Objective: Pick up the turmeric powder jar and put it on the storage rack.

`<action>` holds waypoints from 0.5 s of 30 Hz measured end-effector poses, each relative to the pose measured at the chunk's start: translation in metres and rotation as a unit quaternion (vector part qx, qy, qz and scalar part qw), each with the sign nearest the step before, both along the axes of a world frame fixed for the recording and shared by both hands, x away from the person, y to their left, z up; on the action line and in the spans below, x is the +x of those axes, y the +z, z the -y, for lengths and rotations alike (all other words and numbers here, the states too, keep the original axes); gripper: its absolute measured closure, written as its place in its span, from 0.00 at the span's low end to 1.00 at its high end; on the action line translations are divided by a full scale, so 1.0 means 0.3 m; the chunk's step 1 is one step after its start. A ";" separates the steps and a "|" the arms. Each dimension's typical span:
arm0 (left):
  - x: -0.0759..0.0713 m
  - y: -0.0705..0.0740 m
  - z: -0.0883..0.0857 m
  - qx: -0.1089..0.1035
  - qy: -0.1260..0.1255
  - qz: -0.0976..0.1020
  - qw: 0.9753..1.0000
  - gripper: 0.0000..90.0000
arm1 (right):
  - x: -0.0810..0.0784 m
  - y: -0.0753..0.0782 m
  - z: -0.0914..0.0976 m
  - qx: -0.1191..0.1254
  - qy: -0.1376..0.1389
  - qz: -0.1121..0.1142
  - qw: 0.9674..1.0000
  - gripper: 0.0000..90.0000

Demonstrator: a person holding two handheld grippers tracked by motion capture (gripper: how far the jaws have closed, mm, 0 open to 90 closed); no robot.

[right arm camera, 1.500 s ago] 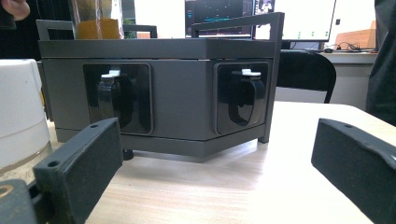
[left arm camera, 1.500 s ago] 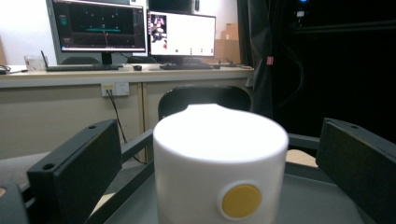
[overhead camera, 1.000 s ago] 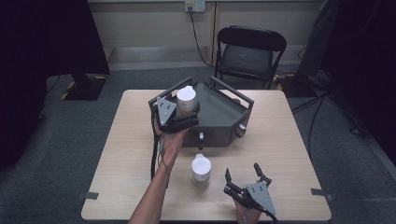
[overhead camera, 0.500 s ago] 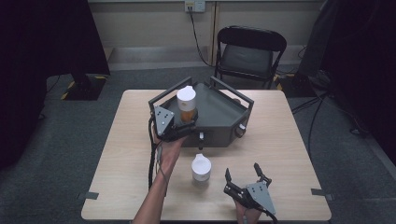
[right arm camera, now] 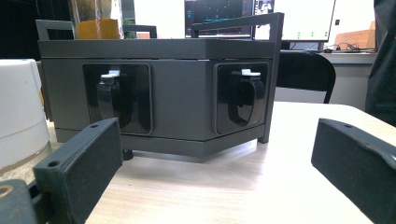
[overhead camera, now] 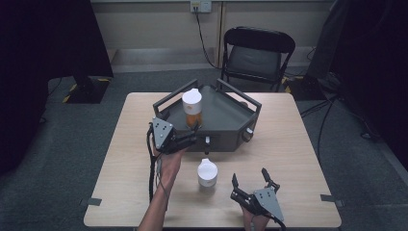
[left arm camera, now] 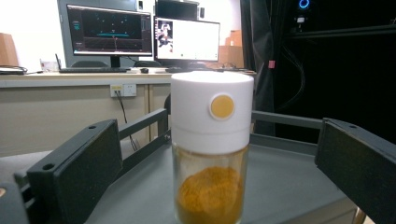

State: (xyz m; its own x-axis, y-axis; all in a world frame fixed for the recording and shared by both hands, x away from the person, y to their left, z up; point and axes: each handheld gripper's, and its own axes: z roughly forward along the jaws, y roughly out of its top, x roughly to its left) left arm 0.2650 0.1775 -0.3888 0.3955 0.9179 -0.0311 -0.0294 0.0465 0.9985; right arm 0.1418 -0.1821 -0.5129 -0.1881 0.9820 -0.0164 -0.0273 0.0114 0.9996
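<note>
The spice jar [overhead camera: 192, 109] stands upright on the top of the dark grey angular rack [overhead camera: 226, 115], near its left front edge — a clear body with orange powder in the lower part and a white cap carrying a small orange dot. In the left tool view the jar [left arm camera: 211, 149] sits dead centre between the two black jaws, which stand wide on either side and touch nothing. Its long axis is vertical, and the jaws flank it at about the height of the glass body, so the jar lies straight ahead of the left tool [overhead camera: 185, 140], just beyond the jaw tips.

A second white-capped jar [overhead camera: 207, 172] stands on the worktop [overhead camera: 298, 144] in front of the rack, between the two hands. The right tool [overhead camera: 251, 183] rests low near the worktop's front edge, its jaws also spread wide and empty; its view looks at the rack's front face [right arm camera: 187, 98] with two recessed black latches, the second jar's white cap [right arm camera: 18, 107] at the left margin.

The left hand is clearly the nearer to the jar on the rack. Whether that jar is about to be gripped or is being left alone, I cannot tell.
</note>
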 end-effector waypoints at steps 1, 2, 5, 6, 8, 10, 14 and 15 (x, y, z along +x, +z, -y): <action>-0.006 -0.005 -0.003 0.001 0.002 0.001 1.000 0.00 | 0.000 0.000 0.000 0.000 0.000 0.000 1.000 0.01; -0.012 -0.011 -0.005 -0.001 0.004 0.001 1.000 0.00 | 0.000 0.000 0.000 0.000 0.000 0.000 1.000 0.01; -0.023 -0.024 -0.013 -0.005 0.006 -0.001 1.000 0.00 | 0.000 0.000 0.000 0.000 0.000 0.000 1.000 0.01; -0.026 -0.028 -0.017 -0.003 0.005 -0.001 1.000 0.00 | 0.000 0.000 0.000 0.000 0.000 0.000 1.000 0.01; -0.037 -0.039 -0.020 -0.002 0.007 0.001 1.000 0.00 | 0.000 0.000 0.000 0.000 0.000 0.000 1.000 0.01; -0.050 -0.050 -0.026 -0.005 0.007 0.000 1.000 0.00 | 0.000 0.000 0.000 0.000 0.000 0.000 1.000 0.01; -0.076 -0.071 -0.037 -0.008 0.012 0.002 1.000 0.00 | 0.000 0.000 0.000 0.000 0.000 0.000 1.000 0.01; -0.081 -0.076 -0.040 -0.008 0.012 0.003 1.000 0.00 | 0.000 0.000 -0.001 0.000 -0.001 0.000 1.000 0.01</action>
